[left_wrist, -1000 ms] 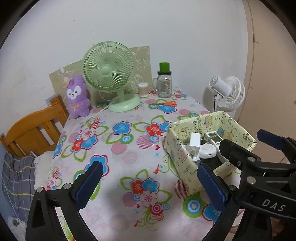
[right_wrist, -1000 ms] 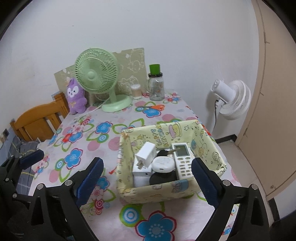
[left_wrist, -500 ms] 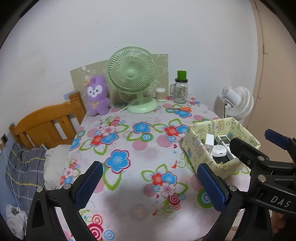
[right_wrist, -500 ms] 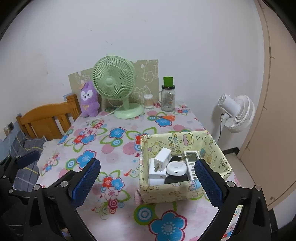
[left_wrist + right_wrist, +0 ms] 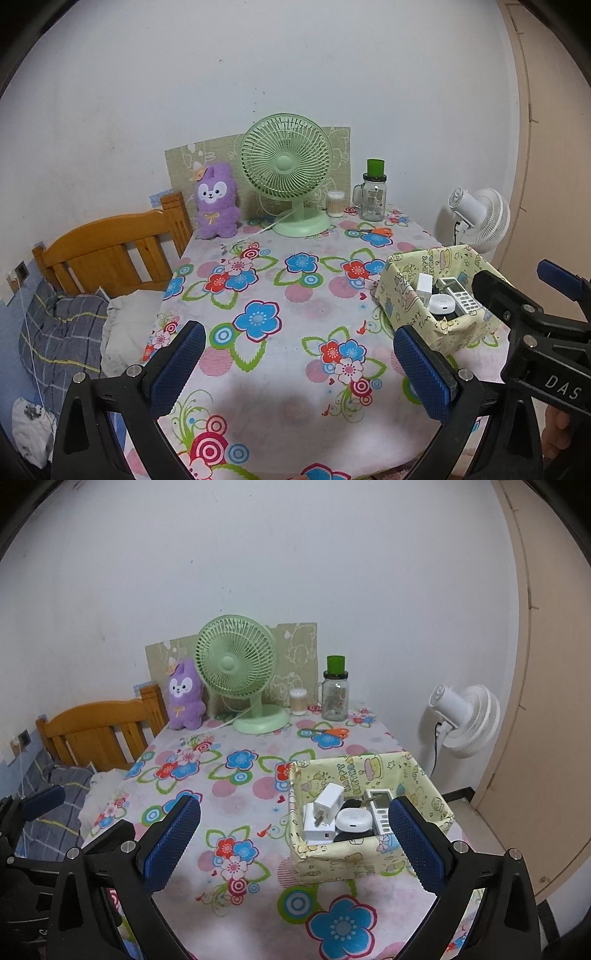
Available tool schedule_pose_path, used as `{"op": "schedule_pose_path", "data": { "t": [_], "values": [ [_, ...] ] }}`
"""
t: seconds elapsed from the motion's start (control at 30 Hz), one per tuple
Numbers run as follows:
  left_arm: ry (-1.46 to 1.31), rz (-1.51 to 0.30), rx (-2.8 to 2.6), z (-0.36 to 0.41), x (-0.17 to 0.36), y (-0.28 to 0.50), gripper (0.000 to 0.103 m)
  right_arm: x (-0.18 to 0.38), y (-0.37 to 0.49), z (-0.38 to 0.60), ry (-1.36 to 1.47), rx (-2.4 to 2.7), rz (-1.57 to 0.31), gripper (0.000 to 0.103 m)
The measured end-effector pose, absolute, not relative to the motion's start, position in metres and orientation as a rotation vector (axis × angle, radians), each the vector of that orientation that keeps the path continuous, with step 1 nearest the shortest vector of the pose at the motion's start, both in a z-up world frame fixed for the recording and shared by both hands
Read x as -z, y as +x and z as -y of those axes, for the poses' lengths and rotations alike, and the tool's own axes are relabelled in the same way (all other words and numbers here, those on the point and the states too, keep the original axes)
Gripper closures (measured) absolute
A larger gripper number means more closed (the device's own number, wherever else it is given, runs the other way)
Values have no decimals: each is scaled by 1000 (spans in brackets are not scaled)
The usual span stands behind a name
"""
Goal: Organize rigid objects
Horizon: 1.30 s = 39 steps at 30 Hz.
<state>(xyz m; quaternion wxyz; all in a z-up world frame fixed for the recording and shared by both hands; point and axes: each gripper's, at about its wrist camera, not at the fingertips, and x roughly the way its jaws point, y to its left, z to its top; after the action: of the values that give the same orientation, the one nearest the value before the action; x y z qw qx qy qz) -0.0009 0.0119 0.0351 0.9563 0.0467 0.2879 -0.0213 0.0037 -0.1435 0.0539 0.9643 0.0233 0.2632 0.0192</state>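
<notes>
A yellow patterned fabric basket point(image 5: 354, 860) point(image 5: 408, 317) stands at the table's right side. It holds a white charger plug point(image 5: 328, 799) point(image 5: 424, 285), a white round case point(image 5: 354, 819) point(image 5: 441, 304), a white remote point(image 5: 380, 805) point(image 5: 460, 295) and a black item under them. My right gripper point(image 5: 295, 845) hangs open above the near table edge, with the basket ahead and slightly right of it. My left gripper point(image 5: 299, 369) is open too, over bare cloth left of the basket. Nothing sits between either pair of fingers.
At the table's far end stand a green desk fan point(image 5: 240, 672), a purple plush toy point(image 5: 183, 696), a glass jar with green lid point(image 5: 335, 690), a cotton-swab tub point(image 5: 298, 702) and orange scissors point(image 5: 373, 231). A wooden bed frame point(image 5: 107, 251) lies left, a white floor fan point(image 5: 465, 716) right.
Both grippers have pulled back and up from the table, so the basket and fan look smaller and farther. Both stay open; the basket's contents have not moved.
</notes>
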Motion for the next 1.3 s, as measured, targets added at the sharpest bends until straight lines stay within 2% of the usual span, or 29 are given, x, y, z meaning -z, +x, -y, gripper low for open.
{"op": "schedule_pose_path", "data": {
  "t": [1.3],
  "values": [
    [29, -543, 45, -30, -31, -17, 0, -53, -12, 131, -9, -14, -501, 0]
  ]
}}
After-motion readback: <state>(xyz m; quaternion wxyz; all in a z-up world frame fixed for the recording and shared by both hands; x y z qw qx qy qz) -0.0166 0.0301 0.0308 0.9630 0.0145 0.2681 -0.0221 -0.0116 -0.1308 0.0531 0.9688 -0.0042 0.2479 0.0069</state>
